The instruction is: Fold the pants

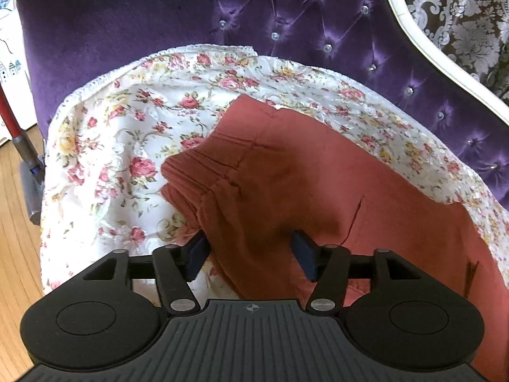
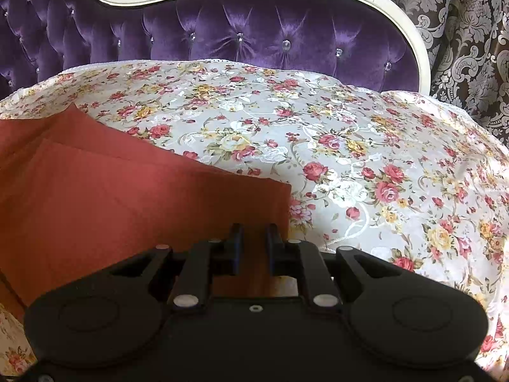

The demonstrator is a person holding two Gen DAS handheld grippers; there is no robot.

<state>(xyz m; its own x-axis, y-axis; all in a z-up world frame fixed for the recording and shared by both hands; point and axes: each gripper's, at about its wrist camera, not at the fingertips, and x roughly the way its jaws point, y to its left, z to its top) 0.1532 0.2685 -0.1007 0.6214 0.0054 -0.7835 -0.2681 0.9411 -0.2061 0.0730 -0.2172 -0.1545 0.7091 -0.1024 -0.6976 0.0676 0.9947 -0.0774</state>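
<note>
Setting: a purple tufted velvet sofa (image 2: pixel 254 38) with a cream frame, its seat draped with a floral cloth (image 2: pixel 366 159).
Pants: rust-red pants (image 1: pixel 318 184) lie on the floral cloth; the gathered waistband (image 1: pixel 203 165) shows in the left wrist view, the flat leg end in the right wrist view.
Left gripper (image 1: pixel 251 251): jaws spread wide, one blue pad either side of a raised fold of the pants near the waistband; not pinching it.
Right gripper (image 2: pixel 253 248): jaws narrow, with pant-leg fabric running between them; whether it is truly pinched cannot be told.
Beside the sofa: wooden floor (image 1: pixel 16 222) and a red-handled vacuum (image 1: pixel 19 146).
Behind: brown damask curtain (image 2: pixel 470 31).
</note>
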